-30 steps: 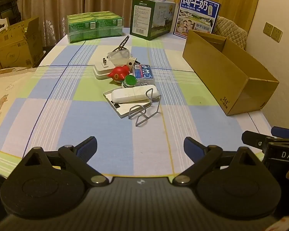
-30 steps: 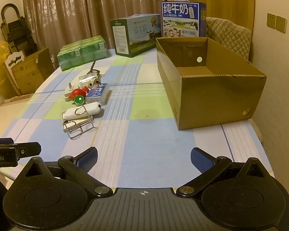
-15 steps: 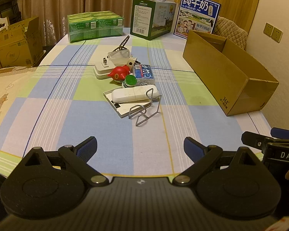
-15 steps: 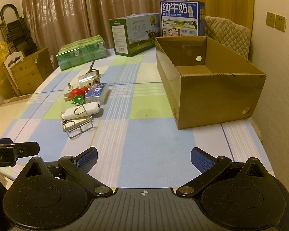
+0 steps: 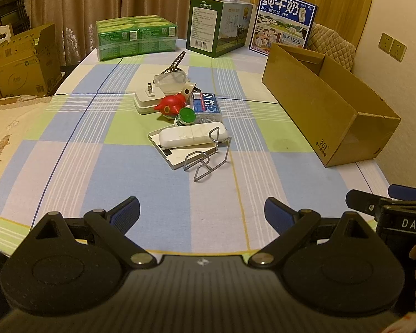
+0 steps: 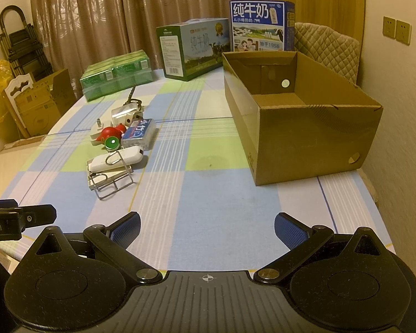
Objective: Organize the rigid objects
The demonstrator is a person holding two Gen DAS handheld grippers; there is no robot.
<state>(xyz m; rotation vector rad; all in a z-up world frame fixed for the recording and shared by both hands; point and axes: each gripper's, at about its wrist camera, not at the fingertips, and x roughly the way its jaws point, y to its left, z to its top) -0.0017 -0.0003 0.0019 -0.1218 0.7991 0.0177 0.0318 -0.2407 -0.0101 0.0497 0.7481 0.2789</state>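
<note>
1. Since nothing lies in the open brown cardboard box point(image 6: 305, 127) that we can see, we judge the sorting not yet begun; the small rigid items sit clustered mid-table on the checked blue-and-green tablecloth point(image 6: 208, 208).
2. Our next move calls for reaching to the nearest piece, the bent silver wire rack point(image 5: 208, 158), touching the white oblong plastic case point(image 5: 192, 136).
3. Our left gripper point(image 5: 202, 211) hangs wide open, empty, well short of the cluster.
4. Our right gripper point(image 6: 207, 229) is equally spread, holding nothing.
</note>
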